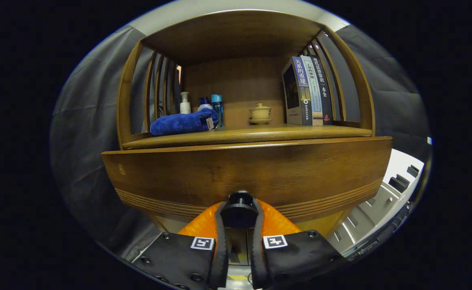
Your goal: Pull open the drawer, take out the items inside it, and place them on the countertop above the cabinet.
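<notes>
Since the round black drawer knob [240, 210] sits low at the middle of the brown wooden drawer front [244, 173], the orange-and-black gripper [239, 225] has its fingers pinched snug around it, presumably ready to pull.

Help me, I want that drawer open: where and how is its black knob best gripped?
Grip the black knob around its round sides, coming straight on at the drawer front. It juts out, so fingers close left and right. The gripper seems shut on it already.
</notes>
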Demonstrator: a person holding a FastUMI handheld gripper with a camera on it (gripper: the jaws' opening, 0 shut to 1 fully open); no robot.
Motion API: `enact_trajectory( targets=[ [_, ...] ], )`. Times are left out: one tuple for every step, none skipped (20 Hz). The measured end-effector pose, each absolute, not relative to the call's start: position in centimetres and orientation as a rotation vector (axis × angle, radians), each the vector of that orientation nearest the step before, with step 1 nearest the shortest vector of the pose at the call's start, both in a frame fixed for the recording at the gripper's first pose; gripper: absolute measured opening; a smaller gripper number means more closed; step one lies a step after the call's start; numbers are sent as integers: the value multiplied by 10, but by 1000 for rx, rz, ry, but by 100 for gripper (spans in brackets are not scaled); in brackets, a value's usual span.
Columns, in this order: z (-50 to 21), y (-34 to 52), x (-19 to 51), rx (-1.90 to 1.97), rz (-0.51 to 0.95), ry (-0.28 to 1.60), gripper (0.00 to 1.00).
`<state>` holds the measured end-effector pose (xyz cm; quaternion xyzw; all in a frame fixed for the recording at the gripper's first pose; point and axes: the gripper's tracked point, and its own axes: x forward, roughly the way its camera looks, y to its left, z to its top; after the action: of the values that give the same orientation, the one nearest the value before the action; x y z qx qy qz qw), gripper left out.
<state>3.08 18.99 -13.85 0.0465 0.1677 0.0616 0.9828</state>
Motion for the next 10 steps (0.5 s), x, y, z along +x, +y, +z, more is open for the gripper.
enact_trajectory(
  targets=[
    [-136, 190, 24, 95, 128, 336, 31],
    [-135, 189, 15, 88, 132, 338, 31],
    [-132, 188, 6, 82, 135, 338, 31],
    [-132, 189, -2, 81, 138, 343, 31],
    [-130, 189, -7, 79, 143, 344, 31],
    [-130, 189, -14, 68, 147, 352, 31],
    [-128, 185, -23, 58, 146, 350, 31],
    [-126, 185, -29, 52, 152, 350, 31],
    [-126, 186, -36, 45, 152, 357, 31],
    [-126, 187, -43, 45, 154, 361, 31]
  ],
)
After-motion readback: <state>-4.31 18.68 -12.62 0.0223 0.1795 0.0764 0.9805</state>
